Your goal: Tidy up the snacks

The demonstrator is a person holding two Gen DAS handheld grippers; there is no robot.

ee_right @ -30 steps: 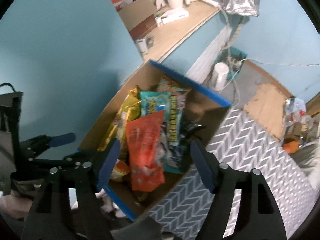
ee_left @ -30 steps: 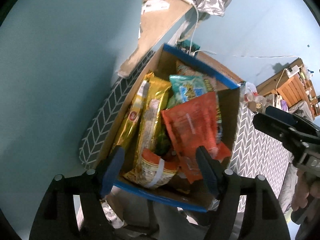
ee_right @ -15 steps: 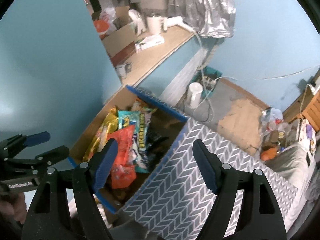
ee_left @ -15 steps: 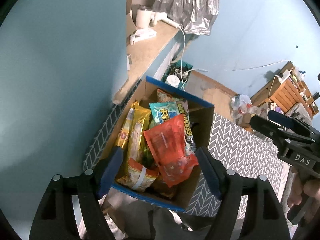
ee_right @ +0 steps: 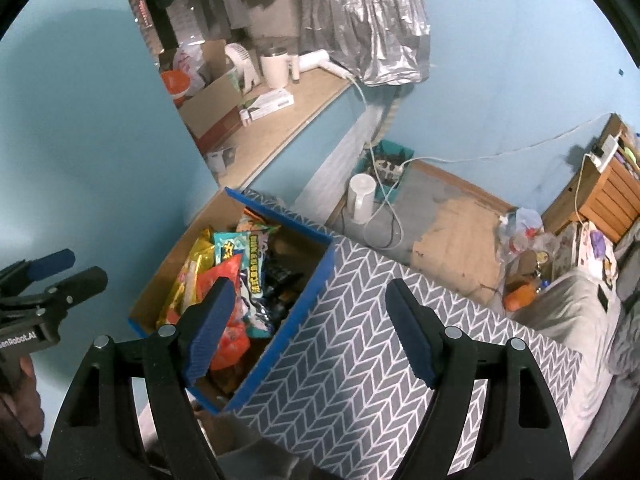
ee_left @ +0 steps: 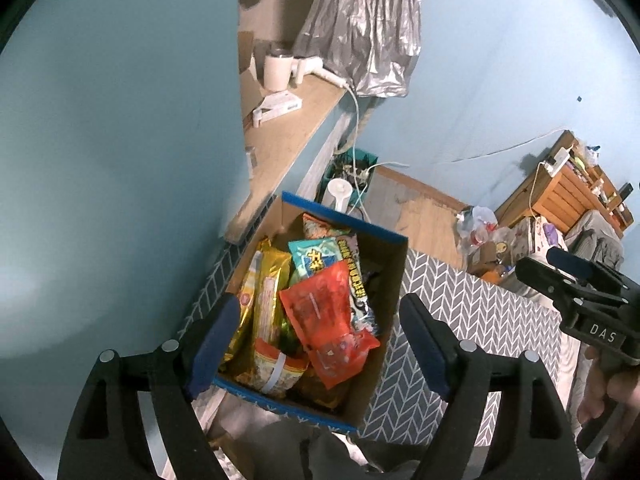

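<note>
While the left gripper [ee_left: 316, 344] hung with its jaws spread wide and nothing between them, the box [ee_left: 384, 320] sat below on the chevron cloth [ee_left: 480, 320], packed with snacks: a red bag [ee_left: 324, 320] on top, gold packs [ee_left: 264, 300] beside it. From the right wrist, the right gripper [ee_right: 314, 330] was likewise spread and empty above the cloth [ee_right: 360, 360], the box [ee_right: 288, 332] at its left finger [ee_right: 208, 328], against the blue wall [ee_right: 92, 128].
</note>
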